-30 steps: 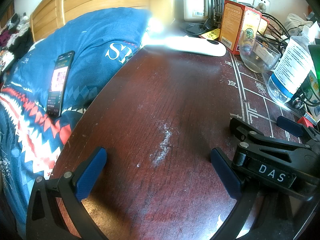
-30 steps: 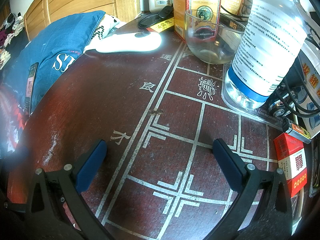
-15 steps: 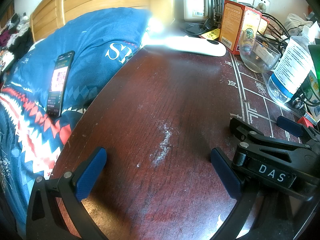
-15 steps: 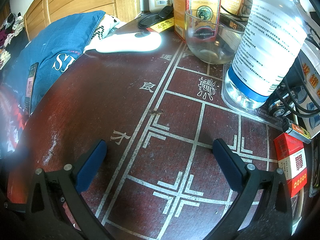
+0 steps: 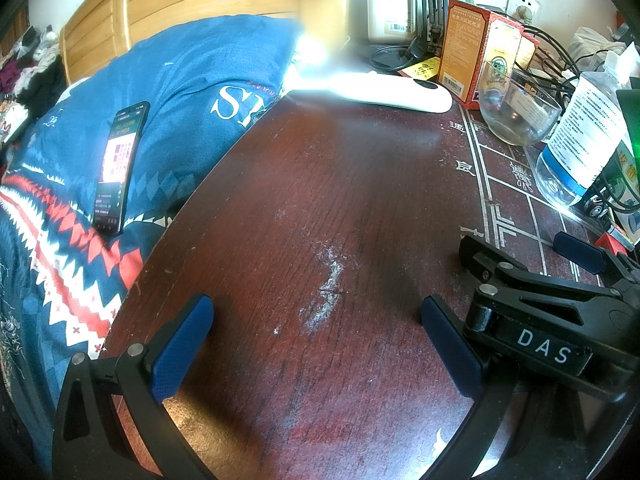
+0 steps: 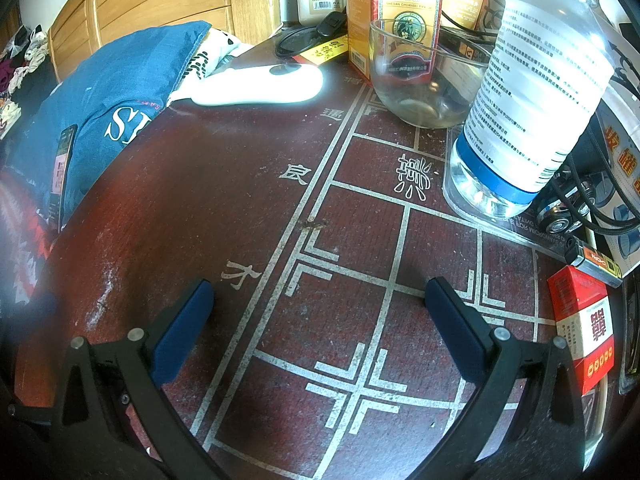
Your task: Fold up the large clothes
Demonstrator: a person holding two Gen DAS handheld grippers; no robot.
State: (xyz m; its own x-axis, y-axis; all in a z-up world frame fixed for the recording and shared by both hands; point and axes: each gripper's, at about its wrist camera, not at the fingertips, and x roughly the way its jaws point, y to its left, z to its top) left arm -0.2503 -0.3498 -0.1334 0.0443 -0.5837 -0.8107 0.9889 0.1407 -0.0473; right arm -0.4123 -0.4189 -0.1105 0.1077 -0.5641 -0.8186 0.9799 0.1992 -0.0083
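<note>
1. While the task says clothes, the only big cloth in view is the blue quilt [image 5: 188,76] with the red-and-white zigzag band, bunched up against the table's left edge. Can't tell if it counts as the garment. Nothing about it has changed since a second ago, same folds, same spot.
2. A phone [image 5: 120,168] lies on the quilt, screen lit, exactly where it was before.
3. Left gripper [image 5: 316,344] sits low over the dark red table [image 5: 320,184], jaws spread wide, nothing between the blue pads. It hasn't budged from the earlier frames.
4. Right gripper [image 6: 320,320] is just beside it on the right, its black frame with the "DAS" label showing in the left view. Jaws wide too, empty, parked over the white chessboard lines [image 6: 360,384] printed on the table. No shift here either.
5. Further back: a white gadget [image 6: 260,84] near the quilt, a glass bowl [image 6: 420,92], a clear bottle [image 6: 536,96] with a blue band, and an orange box [image 6: 396,8] behind the bowl. A small red box [image 6: 584,332] sits at the right edge. All unchanged.
6. A wooden headboard [image 5: 192,4] stands behind the quilt.
</note>
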